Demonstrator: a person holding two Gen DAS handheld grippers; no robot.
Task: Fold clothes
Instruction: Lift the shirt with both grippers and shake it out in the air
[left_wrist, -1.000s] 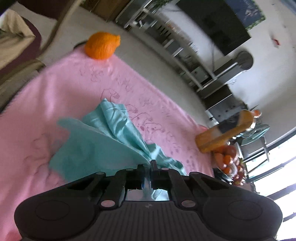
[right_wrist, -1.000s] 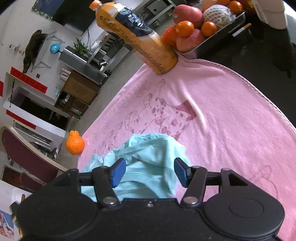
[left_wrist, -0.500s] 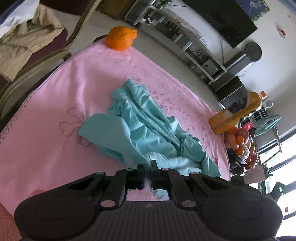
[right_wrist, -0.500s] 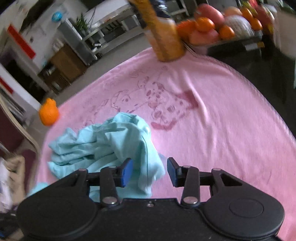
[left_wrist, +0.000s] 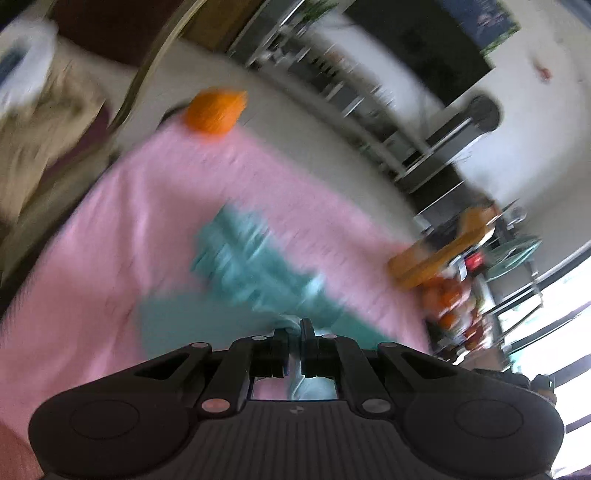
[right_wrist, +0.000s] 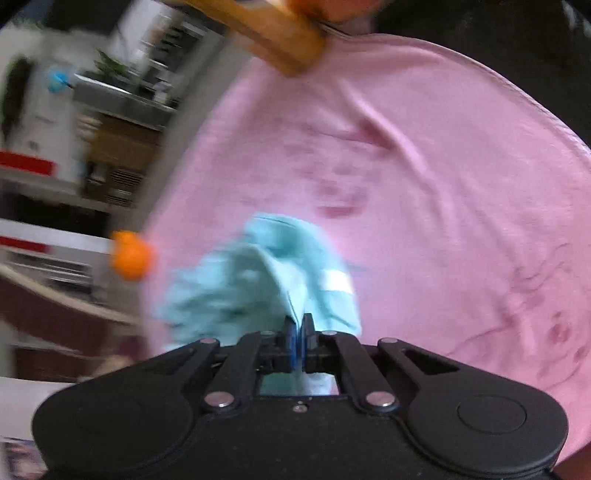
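Note:
A crumpled teal garment (left_wrist: 255, 273) lies on a pink blanket (left_wrist: 147, 206) that covers the table; both views are blurred by motion. My left gripper (left_wrist: 294, 328) is shut on a near edge of the teal garment, and cloth shows between and below its fingers. In the right wrist view the same garment (right_wrist: 258, 291) bunches up just ahead of my right gripper (right_wrist: 297, 325), which is shut on a fold of it, the blue pads pinching the cloth. The pink blanket (right_wrist: 424, 184) spreads out to the right.
An orange fruit (left_wrist: 215, 111) sits at the blanket's far corner, also the orange fruit (right_wrist: 131, 254) at left. A tipped orange drink bottle (left_wrist: 439, 254) and a tray of fruit (left_wrist: 450, 299) lie at the right edge. A chair (left_wrist: 74, 110) with beige cloth stands at left.
My right gripper's jaws closed from wide apart onto a fold of the teal garment. My left gripper rose with its held edge, and the garment stretched out.

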